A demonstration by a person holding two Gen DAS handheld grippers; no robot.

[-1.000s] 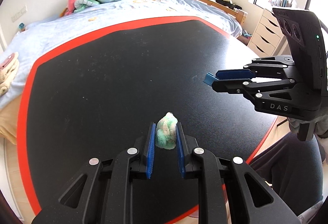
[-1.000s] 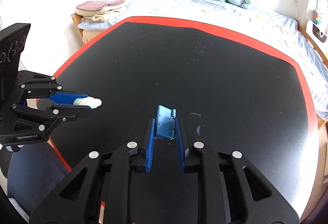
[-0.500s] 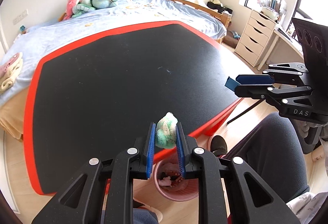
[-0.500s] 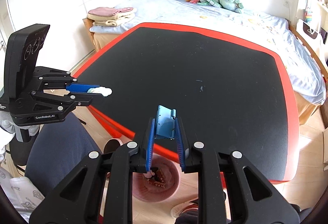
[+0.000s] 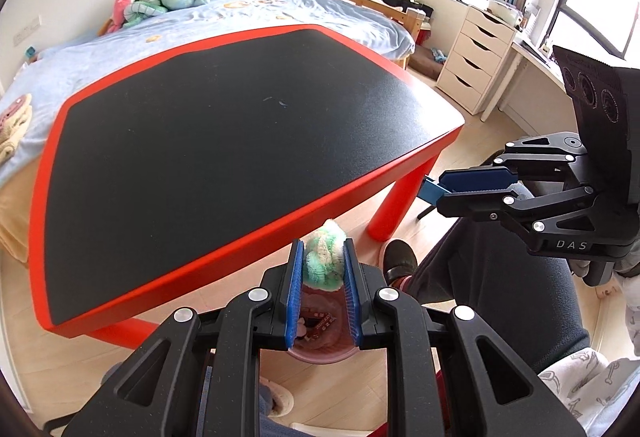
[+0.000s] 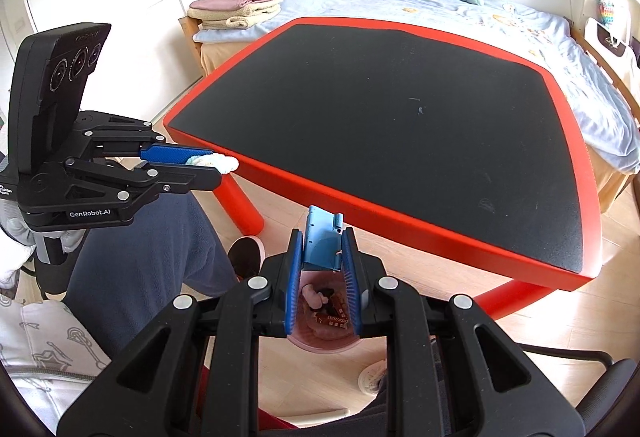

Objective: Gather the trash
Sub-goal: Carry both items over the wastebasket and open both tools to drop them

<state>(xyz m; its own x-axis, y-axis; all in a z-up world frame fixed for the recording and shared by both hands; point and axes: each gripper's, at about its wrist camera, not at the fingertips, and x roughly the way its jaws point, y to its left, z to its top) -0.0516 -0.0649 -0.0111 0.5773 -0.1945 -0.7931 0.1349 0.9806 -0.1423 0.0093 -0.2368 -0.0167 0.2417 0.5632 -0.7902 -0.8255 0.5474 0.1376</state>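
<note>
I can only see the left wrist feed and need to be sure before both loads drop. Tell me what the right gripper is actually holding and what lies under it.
Observer: The right gripper is shut on a blue folded carton piece, clamped between both pads.
Operator: Confirm the bin sits under it.
Observer: In the right wrist view the pink bin shows directly below between the fingers, on the floor near the red table edge.
Operator: Report what is already in there.
Observer: A pale crumpled scrap and a dark printed wrapper lie inside.
Operator: Check my own load from that side.
Observer: The left gripper is shut on the white-green wad, which pokes out past the fingertips.
</note>
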